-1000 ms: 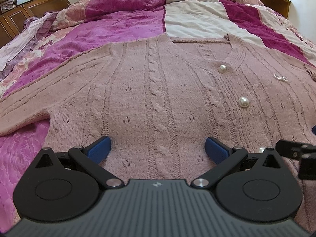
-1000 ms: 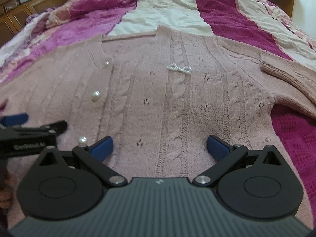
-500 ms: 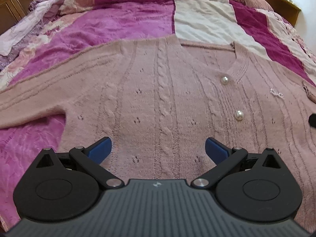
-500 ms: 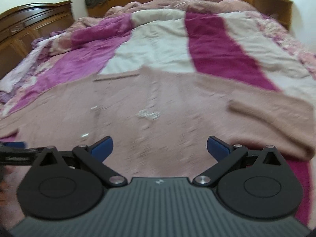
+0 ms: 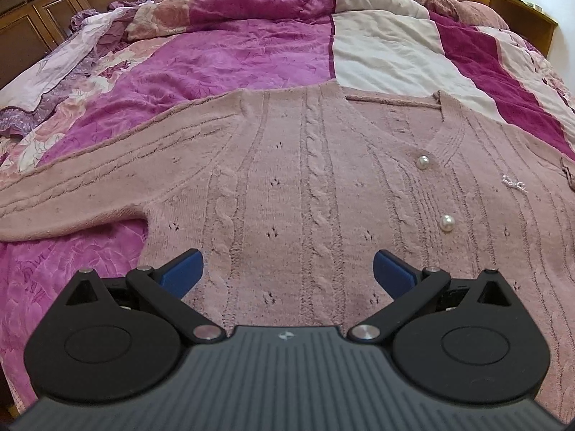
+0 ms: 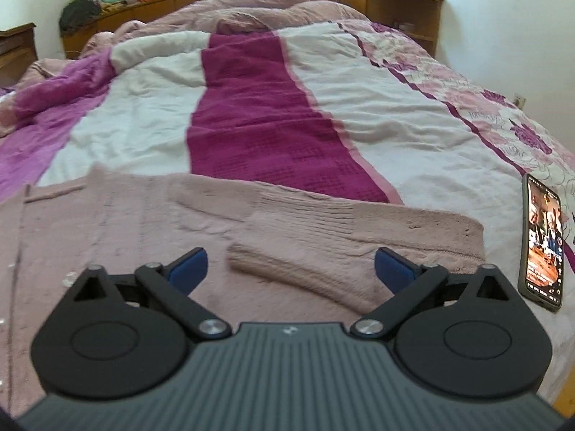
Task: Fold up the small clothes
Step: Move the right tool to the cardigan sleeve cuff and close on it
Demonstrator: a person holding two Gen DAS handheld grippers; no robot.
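A dusty-pink cable-knit cardigan [image 5: 305, 186] with pearl buttons [image 5: 447, 222] lies flat, front up, on the bed. Its left sleeve [image 5: 90, 194] stretches out to the left. My left gripper [image 5: 287, 273] hovers open over the lower left front panel, nothing between its blue pads. In the right wrist view the cardigan's right sleeve [image 6: 341, 237] lies folded back on itself, its ribbed cuff [image 6: 258, 258] pointing left. My right gripper [image 6: 291, 269] stands open just above that sleeve, empty.
The bed carries a patchwork quilt [image 6: 258, 115] of magenta, white and floral panels. A phone [image 6: 544, 240] with a lit screen lies on the quilt at the right, near the bed's edge. Dark wooden furniture [image 5: 46, 7] stands at the far left, a wooden headboard shelf [image 6: 395, 3] behind.
My right gripper has swung to the right, from the cardigan's front to the folded right sleeve, bringing the phone into view. My left gripper has drifted left and back a little. Both stay open.
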